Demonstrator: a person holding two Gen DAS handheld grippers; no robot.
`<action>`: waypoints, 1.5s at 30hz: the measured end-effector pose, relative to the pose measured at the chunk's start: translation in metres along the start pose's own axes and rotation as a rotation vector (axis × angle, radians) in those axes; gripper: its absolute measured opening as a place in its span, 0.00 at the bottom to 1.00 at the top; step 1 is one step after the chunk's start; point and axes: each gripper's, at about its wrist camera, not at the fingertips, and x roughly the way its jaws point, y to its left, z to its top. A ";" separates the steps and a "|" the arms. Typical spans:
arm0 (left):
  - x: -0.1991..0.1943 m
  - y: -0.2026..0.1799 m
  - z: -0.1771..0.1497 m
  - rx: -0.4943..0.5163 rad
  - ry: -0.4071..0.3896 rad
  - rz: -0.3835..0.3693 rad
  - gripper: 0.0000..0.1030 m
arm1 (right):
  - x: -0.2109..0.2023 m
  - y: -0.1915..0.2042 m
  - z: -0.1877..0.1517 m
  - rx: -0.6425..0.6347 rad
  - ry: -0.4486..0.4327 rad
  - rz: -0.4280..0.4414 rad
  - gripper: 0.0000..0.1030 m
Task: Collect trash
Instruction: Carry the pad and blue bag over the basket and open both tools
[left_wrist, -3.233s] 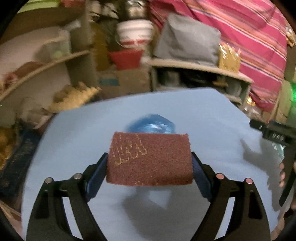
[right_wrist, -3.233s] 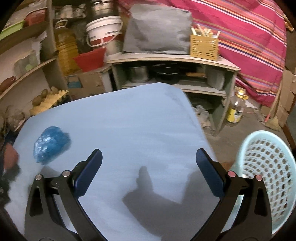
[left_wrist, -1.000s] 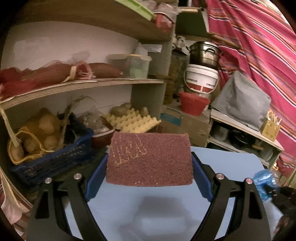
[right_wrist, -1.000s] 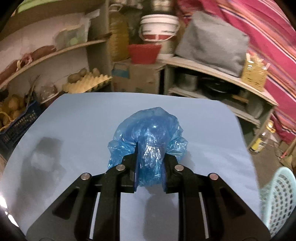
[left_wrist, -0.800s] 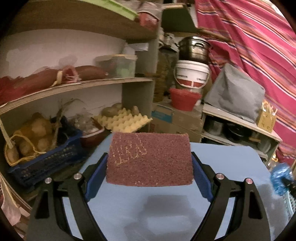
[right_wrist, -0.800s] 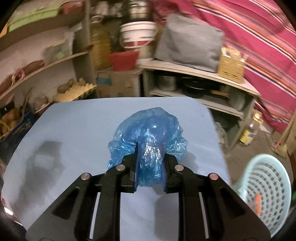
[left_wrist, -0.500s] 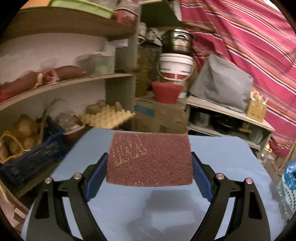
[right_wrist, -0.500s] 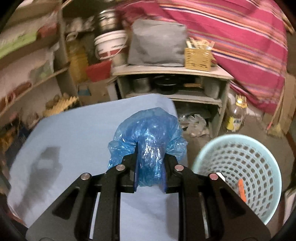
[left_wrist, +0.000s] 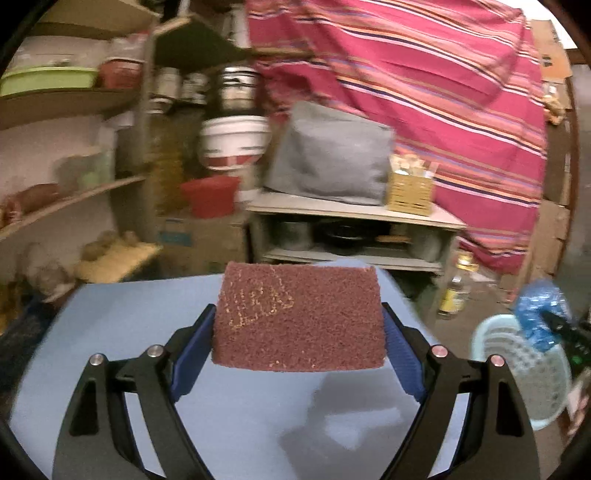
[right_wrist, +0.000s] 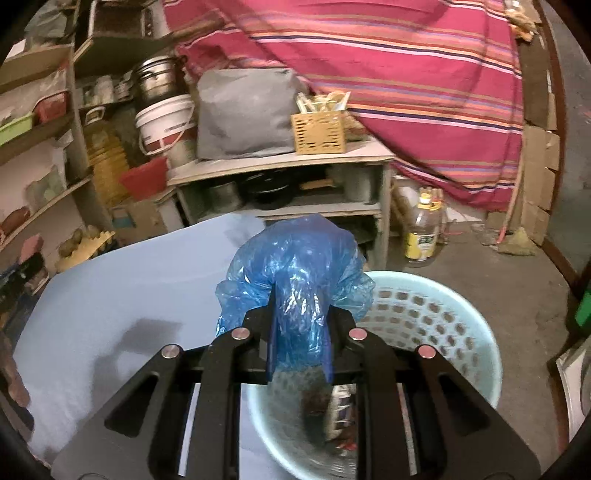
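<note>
1. The right gripper (right_wrist: 297, 332) is clamped tight on a crumpled blue plastic bag (right_wrist: 295, 273) — the jaws nearly together, the bag bulging out above and to both sides of them.
2. Just past that bag sits the pale blue laundry-style basket (right_wrist: 443, 321) on the floor, to the right of the blue table (right_wrist: 129, 280); some rubbish lies in its bottom, including a printed wrapper (right_wrist: 341, 410) whose writing is too blurred to read.
3. The left gripper (left_wrist: 297, 325) holds a reddish-brown scouring pad (left_wrist: 297, 317) by its two side edges, jaws spread wide around it, above the table.
4. That pad carries a faint yellowish printed mark on its upper left — not legible.
5. From the left wrist view, the bag and basket show at far right.
6. Beyond the table: a white bucket (right_wrist: 164, 122) with small dark lettering that cannot be read, and a bottle (right_wrist: 424, 229) on the floor with a yellow label, text unreadable.
</note>
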 end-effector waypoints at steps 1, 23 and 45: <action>0.004 -0.019 0.001 0.005 0.009 -0.027 0.81 | -0.002 -0.007 0.000 0.006 0.001 -0.013 0.19; 0.068 -0.236 -0.028 0.150 0.150 -0.365 0.82 | -0.032 -0.119 -0.017 0.139 0.001 -0.157 0.19; 0.045 -0.186 -0.026 0.119 0.124 -0.220 0.93 | 0.009 -0.090 -0.022 0.090 0.070 -0.153 0.23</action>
